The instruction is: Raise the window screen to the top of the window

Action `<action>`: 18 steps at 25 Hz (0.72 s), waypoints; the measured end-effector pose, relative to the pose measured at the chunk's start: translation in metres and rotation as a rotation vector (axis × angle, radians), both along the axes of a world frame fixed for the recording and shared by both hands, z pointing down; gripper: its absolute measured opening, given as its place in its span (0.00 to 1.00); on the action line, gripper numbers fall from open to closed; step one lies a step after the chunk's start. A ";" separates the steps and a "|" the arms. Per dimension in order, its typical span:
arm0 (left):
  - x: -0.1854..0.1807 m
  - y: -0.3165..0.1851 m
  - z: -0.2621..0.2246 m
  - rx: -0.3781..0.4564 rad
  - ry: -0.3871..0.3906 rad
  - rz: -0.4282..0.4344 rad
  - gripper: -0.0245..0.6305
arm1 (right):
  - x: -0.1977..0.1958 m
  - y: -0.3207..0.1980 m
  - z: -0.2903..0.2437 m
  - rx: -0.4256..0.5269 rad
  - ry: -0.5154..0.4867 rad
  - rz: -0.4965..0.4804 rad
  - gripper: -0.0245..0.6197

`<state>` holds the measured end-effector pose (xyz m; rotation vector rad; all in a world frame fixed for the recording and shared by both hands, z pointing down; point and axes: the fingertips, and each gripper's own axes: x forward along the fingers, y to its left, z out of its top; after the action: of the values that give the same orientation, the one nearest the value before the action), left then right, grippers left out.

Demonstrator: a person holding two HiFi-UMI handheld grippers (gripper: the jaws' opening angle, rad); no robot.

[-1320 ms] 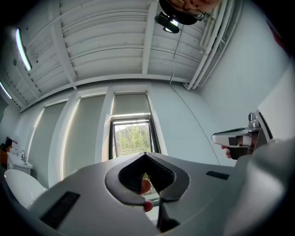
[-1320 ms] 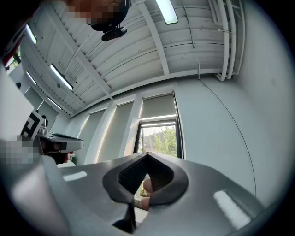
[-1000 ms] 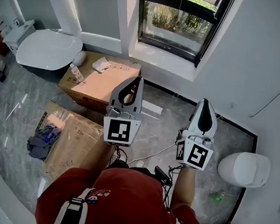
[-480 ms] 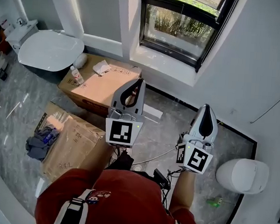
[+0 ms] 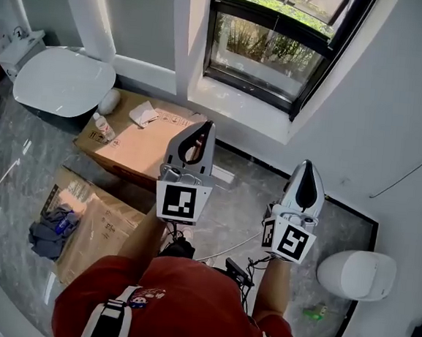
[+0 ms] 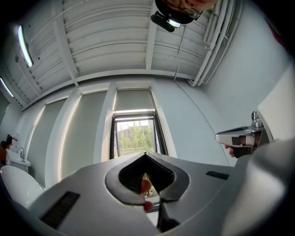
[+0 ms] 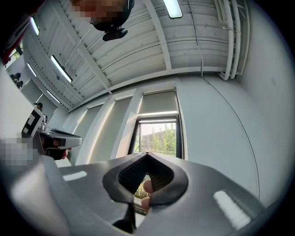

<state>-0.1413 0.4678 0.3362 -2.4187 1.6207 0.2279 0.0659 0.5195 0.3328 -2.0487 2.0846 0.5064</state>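
The window (image 5: 270,41), where the screen belongs, sits in the white wall (image 5: 392,106) straight ahead of me. Its dark frame surrounds glass with greenery behind, and I cannot pick the screen itself out from the pane. In both gripper views the window stands just above the closed jaw tips, centred and well apart from them. My left gripper (image 5: 209,127) is clenched tight on nothing, tips together, held over the grey floor (image 5: 245,196) and aimed at the wall below the sill (image 5: 239,95). My right gripper (image 5: 306,167) is likewise pinched closed and empty, beside the left one and lower in the head view. A cardboard box (image 5: 144,140) lies on the floor near the wall, left of the left gripper. A white toilet (image 5: 356,274) stands off to the right.
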 end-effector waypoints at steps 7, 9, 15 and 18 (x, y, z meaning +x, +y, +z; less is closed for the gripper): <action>-0.017 -0.067 0.003 -0.014 0.008 0.025 0.05 | -0.020 -0.062 0.002 -0.014 0.033 0.022 0.05; -0.021 -0.084 0.003 -0.015 0.010 0.033 0.05 | -0.023 -0.078 0.002 -0.018 0.033 0.033 0.05; -0.032 -0.126 0.010 -0.028 0.017 0.054 0.05 | -0.033 -0.114 0.006 -0.030 0.036 0.065 0.05; -0.036 -0.142 0.014 -0.035 0.012 0.056 0.05 | -0.033 -0.128 0.008 -0.037 0.033 0.077 0.05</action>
<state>-0.1771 0.3256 0.3500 -2.4960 1.5758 0.2265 0.0331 0.3911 0.3411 -2.1629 2.0542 0.5213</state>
